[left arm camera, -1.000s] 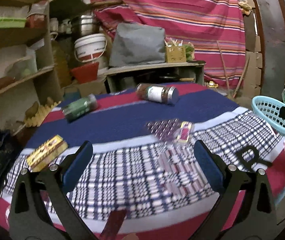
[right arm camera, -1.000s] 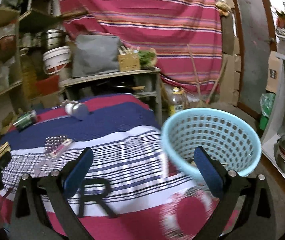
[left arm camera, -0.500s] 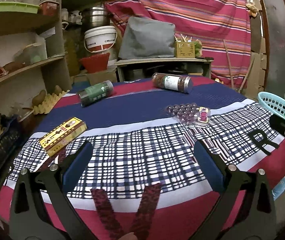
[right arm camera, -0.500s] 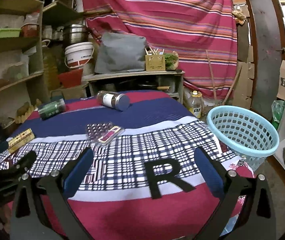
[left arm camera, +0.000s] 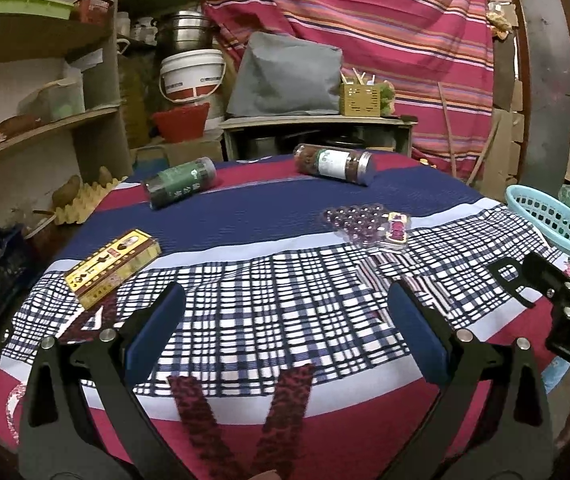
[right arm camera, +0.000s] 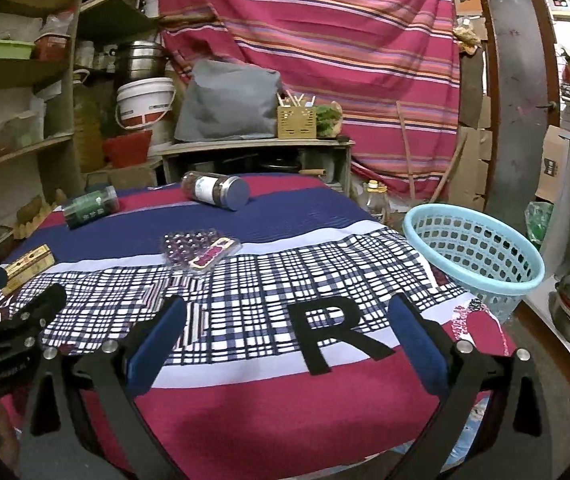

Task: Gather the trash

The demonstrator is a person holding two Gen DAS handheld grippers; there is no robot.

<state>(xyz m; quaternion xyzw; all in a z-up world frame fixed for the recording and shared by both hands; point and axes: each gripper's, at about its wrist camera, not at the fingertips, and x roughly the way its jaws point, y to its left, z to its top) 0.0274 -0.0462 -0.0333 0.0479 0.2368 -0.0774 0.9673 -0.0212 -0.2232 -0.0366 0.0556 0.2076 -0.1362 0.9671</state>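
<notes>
My left gripper [left arm camera: 285, 328] hangs over the near edge of the table, blue-padded fingers [left arm camera: 157, 330] spread wide, nothing between them. My right gripper [right arm camera: 285, 332] is likewise spread and empty, hovering above a black letter R [right arm camera: 331, 334] sewn on the cloth.

The tablecloth [right arm camera: 269, 400] is woven fabric: plain crimson at the near edge, then a white band, a navy-and-white check, a plain navy band, and crimson again at the far side. Two dark red patterned strips [left arm camera: 241, 416] form a V just ahead of the left gripper.

Trash on the table, near to far:
- Flat rectangular carton [left arm camera: 113, 266], yellow and dark red print, lying at the left on the check.
- Clear moulded plastic tray [left arm camera: 369, 226] with rows of round bubbles and a red-and-yellow label at one end, right of centre, at the edge of the navy band.
- Cylindrical jar, green label [left arm camera: 179, 188], on its side, far left.
- Clear cylindrical jar [left arm camera: 333, 164], white and green label, metallic cap, on its side near the far edge.

A light blue plastic basket [right arm camera: 473, 250], perforated walls and round rim, stands tilted at the table's right edge.
</notes>
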